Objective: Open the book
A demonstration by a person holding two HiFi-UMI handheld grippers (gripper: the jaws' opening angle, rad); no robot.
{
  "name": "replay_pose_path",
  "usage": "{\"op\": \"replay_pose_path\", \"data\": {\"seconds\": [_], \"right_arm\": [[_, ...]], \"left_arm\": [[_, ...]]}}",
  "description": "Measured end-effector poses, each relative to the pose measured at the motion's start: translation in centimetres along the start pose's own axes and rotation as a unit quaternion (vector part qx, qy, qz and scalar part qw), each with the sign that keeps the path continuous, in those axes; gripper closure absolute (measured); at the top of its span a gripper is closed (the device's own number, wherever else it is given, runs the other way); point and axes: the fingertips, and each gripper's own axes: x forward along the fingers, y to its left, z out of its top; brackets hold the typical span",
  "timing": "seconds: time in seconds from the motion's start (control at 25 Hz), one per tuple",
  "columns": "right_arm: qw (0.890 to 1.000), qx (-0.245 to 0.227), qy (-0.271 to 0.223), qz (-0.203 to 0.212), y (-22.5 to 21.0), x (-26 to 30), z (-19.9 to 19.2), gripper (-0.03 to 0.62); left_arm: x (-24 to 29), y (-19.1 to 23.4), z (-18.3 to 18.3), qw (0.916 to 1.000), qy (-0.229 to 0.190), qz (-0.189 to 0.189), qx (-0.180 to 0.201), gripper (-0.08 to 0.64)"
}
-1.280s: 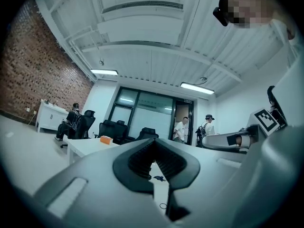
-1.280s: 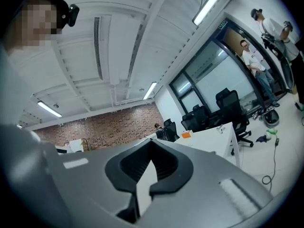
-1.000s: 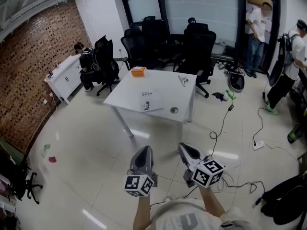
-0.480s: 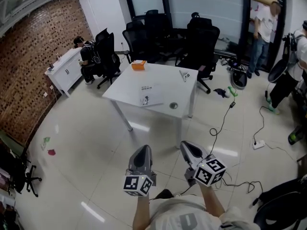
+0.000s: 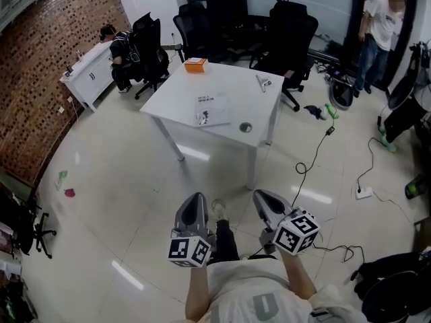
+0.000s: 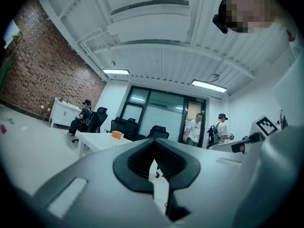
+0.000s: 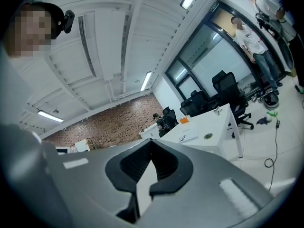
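Head view: L tongs [image 5: 194,207] & R tongs [image 5: 264,202] shut, empty, far from closed book [image 5: 213,109] on white surface [image 5: 232,86]. Person should walk up first, then nip cover's edge.

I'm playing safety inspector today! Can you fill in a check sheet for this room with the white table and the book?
Surface: white table, mostly bare, well ahead of the person.
Job's things: book lies closed and flat near the table's front edge.
Clutter: orange box at the far edge; small object near the right side, too small to identify.
Grippers: left hand-held gripper and right hand-held gripper are both shut and empty, over the floor, not at the table.
Cables: black cable and white power strip on the floor right of the table.
Surroundings: black office chairs behind the table; brick wall at left; standing person at right.
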Motion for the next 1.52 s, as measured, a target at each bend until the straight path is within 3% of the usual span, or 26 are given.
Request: {"op": "replay_pose_path", "data": {"seconds": [0.56, 0.76, 1.12, 1.52], "right_arm": [[1.000, -0.026, 0.013, 0.011, -3.2, 12.9, 2.4, 0.588], [0.999, -0.039, 0.009, -0.002, -5.6, 18.9, 4.3, 0.588], [0.997, -0.066, -0.038, -0.023, -11.1, 33.4, 12.2, 0.588], [0.997, -0.050, -0.023, -0.051, -17.3, 43.2, 13.4, 0.588]], "left_arm": [[10.4, 8.0, 0.4, 0.9998, 0.003, 0.010, 0.015, 0.541], [16.6, 11.9, 1.0, 0.9998, -0.002, 0.002, 0.018, 0.541], [32.1, 19.1, 5.0, 0.9974, -0.037, -0.051, 0.036, 0.541], [42.9, 25.0, 2.7, 0.9977, -0.008, -0.065, 0.019, 0.541]]}}
